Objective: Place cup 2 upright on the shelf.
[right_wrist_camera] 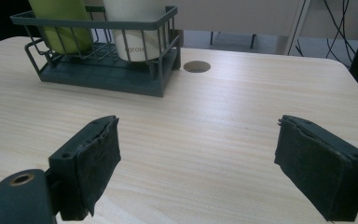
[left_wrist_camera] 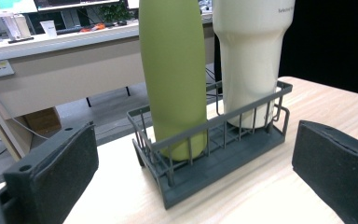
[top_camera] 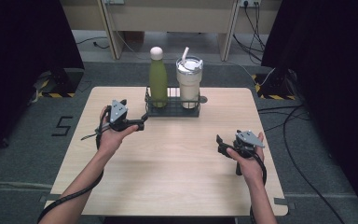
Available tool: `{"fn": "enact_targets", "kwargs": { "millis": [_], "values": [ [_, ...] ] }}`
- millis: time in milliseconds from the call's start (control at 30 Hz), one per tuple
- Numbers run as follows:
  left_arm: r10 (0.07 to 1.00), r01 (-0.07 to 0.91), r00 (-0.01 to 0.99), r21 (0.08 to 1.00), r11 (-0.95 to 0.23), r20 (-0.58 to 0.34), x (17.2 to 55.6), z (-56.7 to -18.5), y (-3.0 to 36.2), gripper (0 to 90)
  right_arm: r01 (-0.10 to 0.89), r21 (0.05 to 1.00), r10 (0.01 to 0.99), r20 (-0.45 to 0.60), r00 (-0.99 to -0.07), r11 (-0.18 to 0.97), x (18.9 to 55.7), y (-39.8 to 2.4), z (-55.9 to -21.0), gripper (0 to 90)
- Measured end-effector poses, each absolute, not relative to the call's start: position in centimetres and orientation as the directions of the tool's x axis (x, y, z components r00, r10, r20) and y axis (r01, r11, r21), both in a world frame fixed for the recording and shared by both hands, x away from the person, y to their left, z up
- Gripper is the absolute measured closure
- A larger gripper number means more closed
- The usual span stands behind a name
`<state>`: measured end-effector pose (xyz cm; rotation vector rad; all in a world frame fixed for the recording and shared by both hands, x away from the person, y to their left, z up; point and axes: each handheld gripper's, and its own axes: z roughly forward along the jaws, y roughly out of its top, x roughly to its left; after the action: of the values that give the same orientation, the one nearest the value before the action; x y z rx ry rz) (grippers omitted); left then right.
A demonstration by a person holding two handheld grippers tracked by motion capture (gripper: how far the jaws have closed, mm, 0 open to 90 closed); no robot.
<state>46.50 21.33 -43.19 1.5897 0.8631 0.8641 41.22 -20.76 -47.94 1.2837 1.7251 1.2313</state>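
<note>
Two vessels stand upright in a dark wire rack (top_camera: 172, 111) at the far middle of the table (top_camera: 177, 177): a green bottle (top_camera: 158, 84) on the left and a cream tumbler (top_camera: 189, 86) on the right, side by side and very close; contact between them cannot be told.

Left gripper (top_camera: 142, 122): jaws spread wide, nothing between them. It sits just beside the rack's left end, aimed at the bottle in the left gripper view (left_wrist_camera: 175, 79). Right gripper (top_camera: 219, 142): jaws likewise spread and empty, well apart from the rack, over bare table at the near right.

Handling, by judgement: the bottle looks like stiff metal with a smooth matte coat, likely slippery and moderately heavy if filled; fill level cannot be seen. Its cap (top_camera: 156, 52) is rounded and pale. The best hold appears to be across the body above the rack's rim, where the wall is widest and clear of the wires (left_wrist_camera: 200, 140). The tumbler (left_wrist_camera: 249, 56) tapers toward its base, carries a lid with a straw (top_camera: 185, 52), and would tip more readily.

Rack contents: these two vessels only. Rack wires are rigid and hold both bases low.
</note>
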Motion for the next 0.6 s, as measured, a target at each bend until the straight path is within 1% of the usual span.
{"fn": "enact_targets", "kwargs": {
  "millis": [600],
  "values": [
    [0.874,0.093,0.475,0.983,-0.16,0.097,43.5,-44.0,22.7,0.0,0.338,0.937,0.95,0.026,-0.311,0.085,41.1,-20.7,-47.9,13.9]
  ]
}}
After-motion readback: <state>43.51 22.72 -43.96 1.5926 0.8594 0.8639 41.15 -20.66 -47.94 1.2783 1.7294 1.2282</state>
